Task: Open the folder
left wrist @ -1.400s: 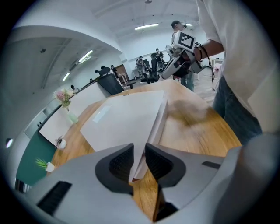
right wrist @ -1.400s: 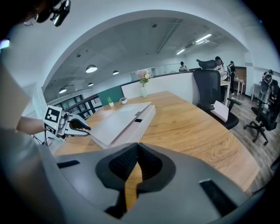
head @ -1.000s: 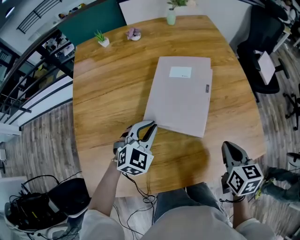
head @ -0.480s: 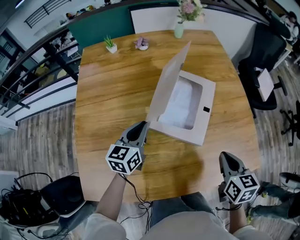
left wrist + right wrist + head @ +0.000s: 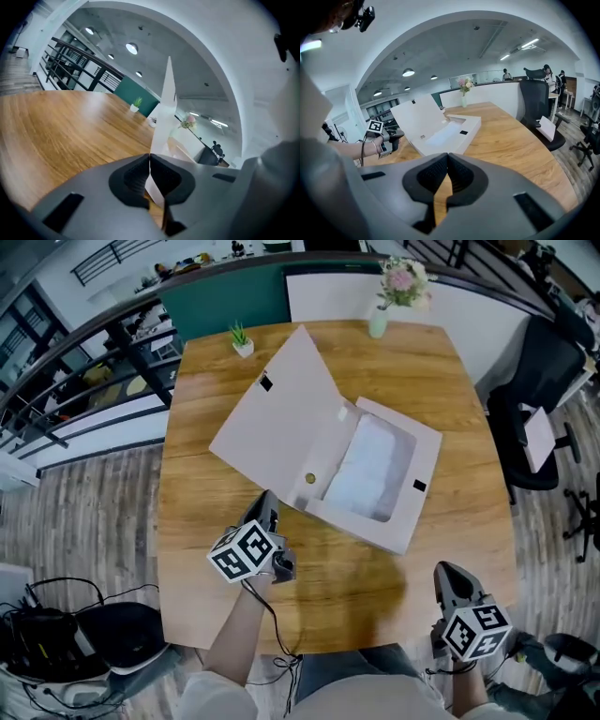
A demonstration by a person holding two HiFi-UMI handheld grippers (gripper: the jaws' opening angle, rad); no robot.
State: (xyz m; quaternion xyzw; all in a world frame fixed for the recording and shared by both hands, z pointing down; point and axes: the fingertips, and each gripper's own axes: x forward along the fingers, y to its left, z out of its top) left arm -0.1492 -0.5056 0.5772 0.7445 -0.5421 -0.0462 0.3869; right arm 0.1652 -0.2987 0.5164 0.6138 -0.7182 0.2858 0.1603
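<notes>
Table (image 5: 202, 521): a wooden top. It carries the folder near its middle and small plants along its far edge.
Folder (image 5: 424, 457): a pale box file whose shallow tray lies flat between the table's middle and its right edge. White sheets (image 5: 367, 470) rest inside.
Cover (image 5: 281, 423): already swung up off the tray and tilted toward the table's left edge, hinged along the tray's left side. We judge it light, stiff board that bends rather than tears. A pinch at the free near corner gives the most leverage, and the tray looks heavy enough to stay put.
Left gripper (image 5: 267, 505): at the cover's near corner, with its jaws pressed together on the thin board.
Right gripper (image 5: 450, 575): over the table's near right corner, well apart from the folder. Its jaws are closed with nothing between them.
Vase (image 5: 378, 322): flowers at the far edge, with a small potted plant (image 5: 242, 340) toward the far left corner.
Left gripper view: only here do we see the cover (image 5: 165, 117) edge-on, running straight into the pads.
Right gripper view: only here do we see the tray's side wall (image 5: 464, 133) and how steeply the cover stands.
</notes>
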